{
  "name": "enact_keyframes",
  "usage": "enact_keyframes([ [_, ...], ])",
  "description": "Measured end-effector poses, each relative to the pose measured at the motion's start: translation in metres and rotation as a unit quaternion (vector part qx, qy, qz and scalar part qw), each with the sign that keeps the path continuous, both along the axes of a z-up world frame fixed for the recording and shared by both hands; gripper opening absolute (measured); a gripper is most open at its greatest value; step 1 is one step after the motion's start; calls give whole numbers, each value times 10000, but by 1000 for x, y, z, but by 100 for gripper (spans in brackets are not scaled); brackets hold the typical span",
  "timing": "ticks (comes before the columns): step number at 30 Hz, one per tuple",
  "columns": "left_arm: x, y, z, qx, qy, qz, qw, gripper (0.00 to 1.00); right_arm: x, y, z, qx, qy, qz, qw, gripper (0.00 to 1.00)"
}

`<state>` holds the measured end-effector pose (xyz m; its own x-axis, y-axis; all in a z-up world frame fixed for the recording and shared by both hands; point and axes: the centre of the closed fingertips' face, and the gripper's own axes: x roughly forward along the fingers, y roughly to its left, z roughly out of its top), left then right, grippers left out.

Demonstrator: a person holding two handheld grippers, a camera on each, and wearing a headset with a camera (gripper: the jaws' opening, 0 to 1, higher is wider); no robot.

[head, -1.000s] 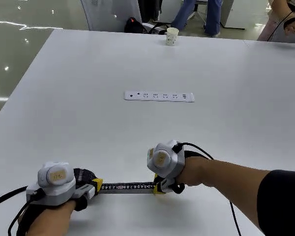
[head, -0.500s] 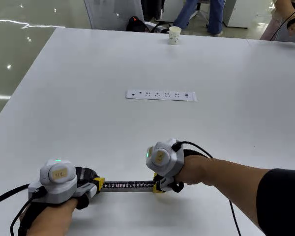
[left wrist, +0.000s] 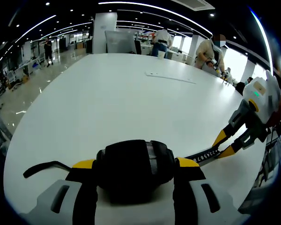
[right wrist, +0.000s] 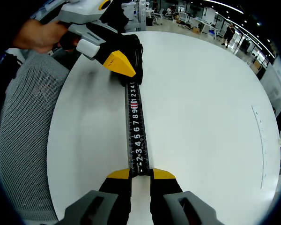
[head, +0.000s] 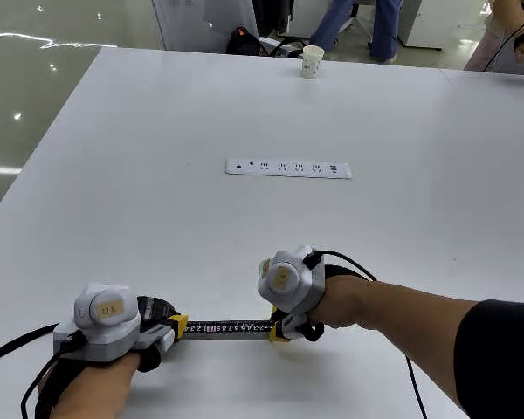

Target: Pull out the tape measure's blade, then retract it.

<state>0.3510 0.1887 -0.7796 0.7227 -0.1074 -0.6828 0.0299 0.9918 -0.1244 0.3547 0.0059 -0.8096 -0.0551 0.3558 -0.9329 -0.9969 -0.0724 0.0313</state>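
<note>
The left gripper (left wrist: 136,165) has its yellow-tipped jaws spread just as wide as the black, round-bodied tape measure (left wrist: 133,171). They clamp it, one tip pressed against each side of the case. In the head view the case sits at the near left of the white bench (head: 244,113). It is mostly covered there by the gripper and the hand behind it. I cannot tell whether it rests on the surface or hangs just above it. A thin black cord (left wrist: 42,167) lies on the bench to the left of the case.

From the case a short stretch of the black blade with white numerals (right wrist: 135,126) runs straight to the right. It lies flat, close over the bench, and bridges the gap between the two grippers. In the right gripper view the numerals count up from the near jaws toward the case, with one red mark partway along.

The right gripper (right wrist: 139,174) has its jaws drawn almost together, pinching the free end of the blade between the yellow tips. The blade's hook is hidden between them.

Well beyond the grippers, a flat white power strip (head: 288,168) lies in the middle of the bench. A small pale paper cup (head: 312,61) stands near the far edge. A grey mesh chair (right wrist: 28,122) stands beside the bench in the right gripper view.
</note>
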Motion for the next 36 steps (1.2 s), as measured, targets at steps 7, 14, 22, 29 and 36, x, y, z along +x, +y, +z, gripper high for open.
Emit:
enact_keyframes([
  [7, 1, 0, 0, -9, 9, 1, 10000, 61, 0, 3, 0, 20, 7, 43, 10000, 11],
  [14, 0, 0, 0, -12, -12, 4, 10000, 61, -1, 6, 0, 38, -8, 54, 10000, 11],
  [22, 0, 0, 0, -17, -1, 6, 10000, 61, -1, 9, 0, 23, 4, 74, 10000, 11],
  [29, 0, 1, -1, -22, 8, 4, 10000, 61, -2, 13, 0, 40, 10, 82, 10000, 11],
  [36, 0, 0, -1, -24, 25, 12, 10000, 61, -3, 17, -1, 57, -16, 106, 9999, 11],
])
